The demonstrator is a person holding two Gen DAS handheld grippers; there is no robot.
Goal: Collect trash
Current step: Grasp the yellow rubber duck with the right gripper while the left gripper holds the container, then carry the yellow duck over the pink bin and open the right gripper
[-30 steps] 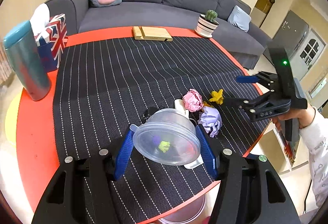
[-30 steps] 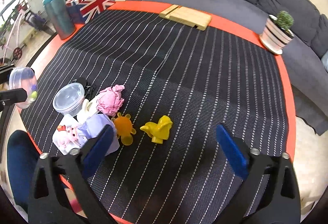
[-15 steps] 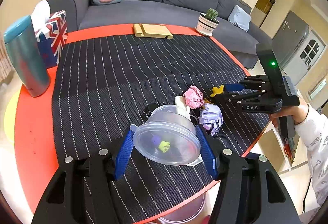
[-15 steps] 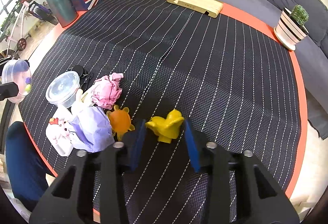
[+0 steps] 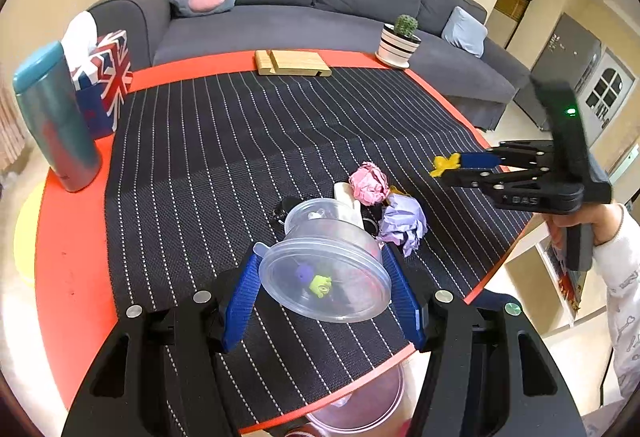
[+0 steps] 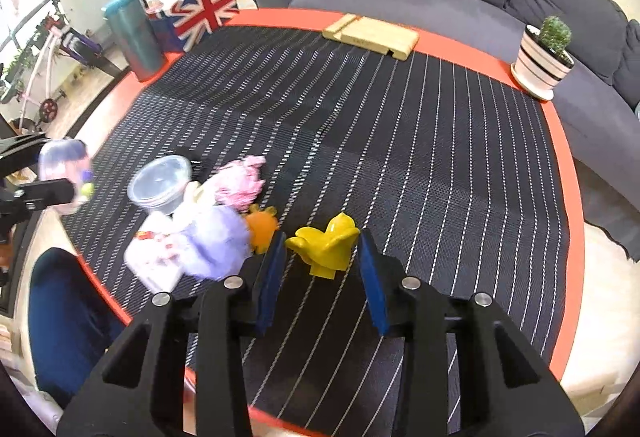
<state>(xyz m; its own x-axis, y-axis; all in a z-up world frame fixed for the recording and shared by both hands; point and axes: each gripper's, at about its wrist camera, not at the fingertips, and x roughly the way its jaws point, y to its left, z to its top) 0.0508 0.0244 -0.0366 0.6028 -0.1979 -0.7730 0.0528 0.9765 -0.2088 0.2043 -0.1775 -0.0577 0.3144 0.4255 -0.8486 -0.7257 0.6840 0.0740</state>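
Two hand-held grippers busy: my left hand-held gripper clamps a clear round plastic container; my right hand-held gripper pinches a yellow plastic toy above the bench.

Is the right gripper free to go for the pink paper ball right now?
Probably not: the right gripper is shut on the yellow toy. The pink paper ball lies exposed on top, beside the purple paper wad, so the way looks clear once the toy is dropped.

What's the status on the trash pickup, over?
Left hand-held gripper shut on clear tub. Right hand-held gripper shut on yellow toy, lifted. Paper wads remain on mat. Nothing in the way.
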